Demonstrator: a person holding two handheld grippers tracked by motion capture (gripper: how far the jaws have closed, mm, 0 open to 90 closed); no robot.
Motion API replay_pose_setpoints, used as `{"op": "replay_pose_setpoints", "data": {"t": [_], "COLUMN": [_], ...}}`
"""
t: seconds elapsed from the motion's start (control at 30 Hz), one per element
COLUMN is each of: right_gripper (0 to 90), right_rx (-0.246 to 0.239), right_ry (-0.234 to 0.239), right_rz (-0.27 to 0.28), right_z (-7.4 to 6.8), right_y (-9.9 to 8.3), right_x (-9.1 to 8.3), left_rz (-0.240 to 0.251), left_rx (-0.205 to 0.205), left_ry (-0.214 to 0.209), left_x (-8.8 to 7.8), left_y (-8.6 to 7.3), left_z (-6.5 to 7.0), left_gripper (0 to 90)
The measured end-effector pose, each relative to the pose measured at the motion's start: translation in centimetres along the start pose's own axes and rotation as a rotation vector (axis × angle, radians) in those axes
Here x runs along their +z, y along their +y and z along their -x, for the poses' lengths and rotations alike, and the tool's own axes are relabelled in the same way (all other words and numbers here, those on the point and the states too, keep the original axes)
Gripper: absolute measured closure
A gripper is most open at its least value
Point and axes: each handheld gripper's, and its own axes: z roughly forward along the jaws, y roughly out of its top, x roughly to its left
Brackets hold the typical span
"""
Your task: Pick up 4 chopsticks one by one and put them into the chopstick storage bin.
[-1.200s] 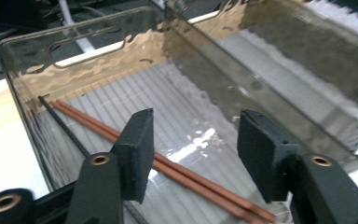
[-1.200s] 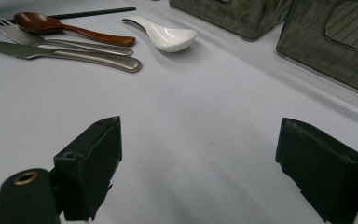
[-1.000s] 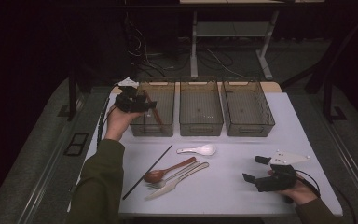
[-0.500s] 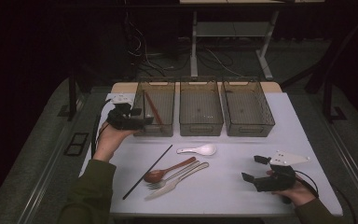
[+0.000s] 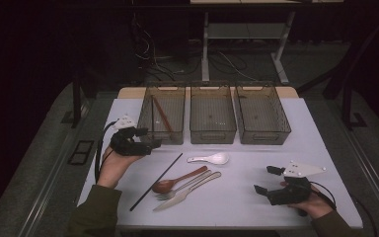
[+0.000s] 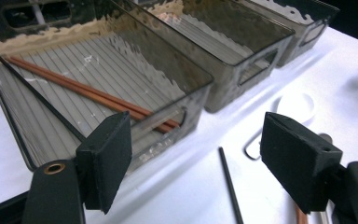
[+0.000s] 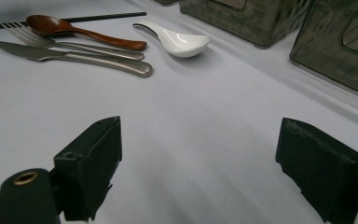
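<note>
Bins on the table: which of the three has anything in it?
The left bin, nearest the left gripper, holds brown chopsticks and one black stick. The middle bin and right bin look empty.

The left claw (image 5: 150, 140) was held up in the person's raised left hand (image 5: 112, 165), forearm reaching in from below, its jaws having just been opening, wide apart with nothing between them. The right claw (image 5: 266, 180) sat low in the right hand (image 5: 310, 202), jaws spread and empty.
</note>
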Motion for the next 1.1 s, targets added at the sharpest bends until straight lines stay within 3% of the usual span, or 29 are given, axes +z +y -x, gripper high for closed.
{"op": "replay_pose_setpoints", "data": {"t": [0.37, 0.6, 0.9, 1.1], "right_gripper": [13.9, 13.9, 14.0, 14.0], "right_rx": [-0.001, -0.005, -0.011, -0.017], "right_ry": [-0.001, -0.004, -0.003, -0.011], "right_rz": [-0.005, -0.008, -0.015, -0.013], "right_z": [0.0, 0.0, -0.1, -0.1], "right_y": [0.0, 0.0, -0.1, -0.1], "right_x": [0.0, 0.1, 0.0, -0.1], "left_rz": [-0.020, -0.064, -0.137, -0.176], "left_rx": [0.001, -0.007, -0.008, -0.025], "left_ry": [0.000, -0.028, -0.059, -0.087], "left_x": [-0.8, -0.2, 0.7, 0.4], "left_y": [-3.3, -5.2, -5.7, -6.8], "left_z": [1.5, 2.3, 2.7, 3.2], "left_gripper": [30.5, 45.3, 67.5, 73.7]}}
